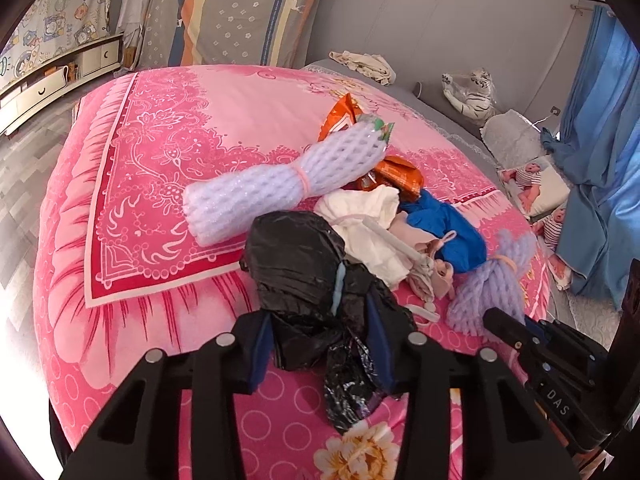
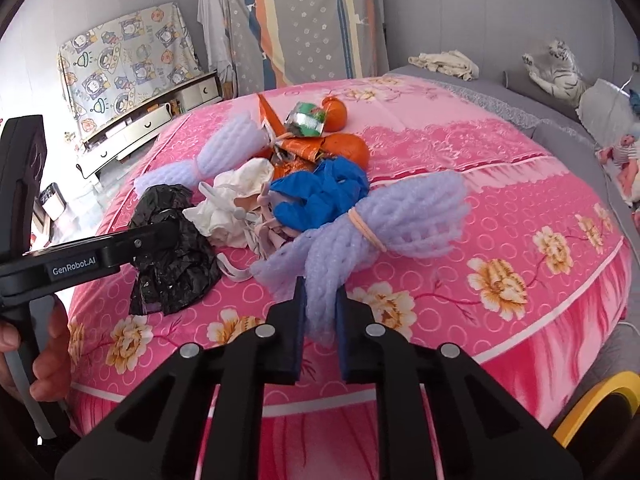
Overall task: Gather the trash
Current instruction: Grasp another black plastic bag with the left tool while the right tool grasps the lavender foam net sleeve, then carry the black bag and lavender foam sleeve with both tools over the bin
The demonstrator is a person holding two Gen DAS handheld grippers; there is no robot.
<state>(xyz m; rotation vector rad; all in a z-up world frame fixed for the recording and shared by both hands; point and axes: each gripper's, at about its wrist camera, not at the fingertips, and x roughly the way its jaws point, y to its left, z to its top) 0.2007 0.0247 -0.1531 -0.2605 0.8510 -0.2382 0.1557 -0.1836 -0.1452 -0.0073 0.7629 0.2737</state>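
**Both hand-held grippers clamped on trash at the near edge of the bed**

Two markings are readable: "GenRobot.AI" on the side of the left hand-held gripper at the left of the right wrist view, and "DAS" on the right tool's body at the lower right of the left wrist view.

The left hand-held gripper has its blue pads pressed on the crumpled black plastic bag, low and centre in its frame. The right hand-held gripper is closed on the near end of a lilac foam net bundle tied with a rubber band, which runs up and right from the fingers.

Above both grips lies the rest of the pile: a white foam net roll, orange wrappers, blue plastic and white cloth, all touching.

The pink bed cover is bare to the left of the pile in the left view and to the right in the right view. The bed's near edge falls away just under both tools.
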